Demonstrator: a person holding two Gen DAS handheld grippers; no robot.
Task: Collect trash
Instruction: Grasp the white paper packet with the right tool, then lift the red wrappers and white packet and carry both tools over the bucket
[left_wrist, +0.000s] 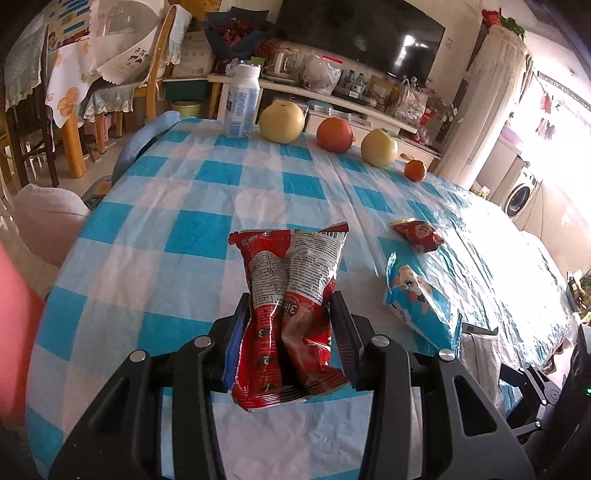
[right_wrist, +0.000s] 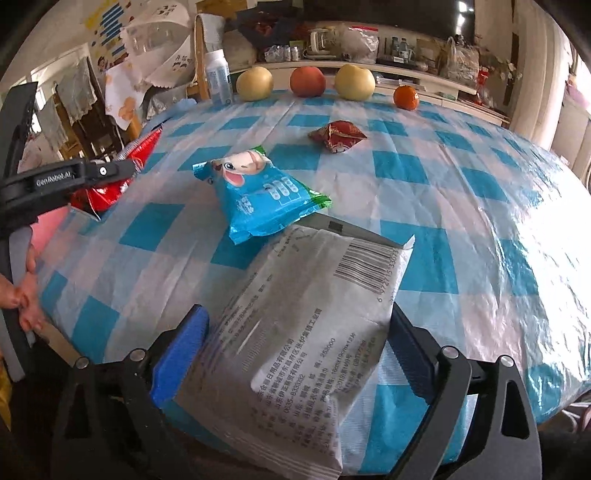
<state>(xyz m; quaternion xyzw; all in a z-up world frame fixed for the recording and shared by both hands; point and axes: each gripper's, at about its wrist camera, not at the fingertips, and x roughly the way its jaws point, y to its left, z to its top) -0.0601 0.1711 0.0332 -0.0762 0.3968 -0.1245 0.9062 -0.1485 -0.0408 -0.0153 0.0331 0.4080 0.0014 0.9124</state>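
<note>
A: Left gripper?
B: Clamped on the red snack wrapper, crumpled between the pads, raised above the blue-checked tablecloth.
A: Right gripper?
B: Jaws wide. The white printed pack lies between them; I cannot tell whether the pads touch it.
A: Other trash?
B: The blue cartoon wrapper overlaps the white pack's far edge; the small red packet lies beyond, short of the fruit row and the white bottle.
</note>
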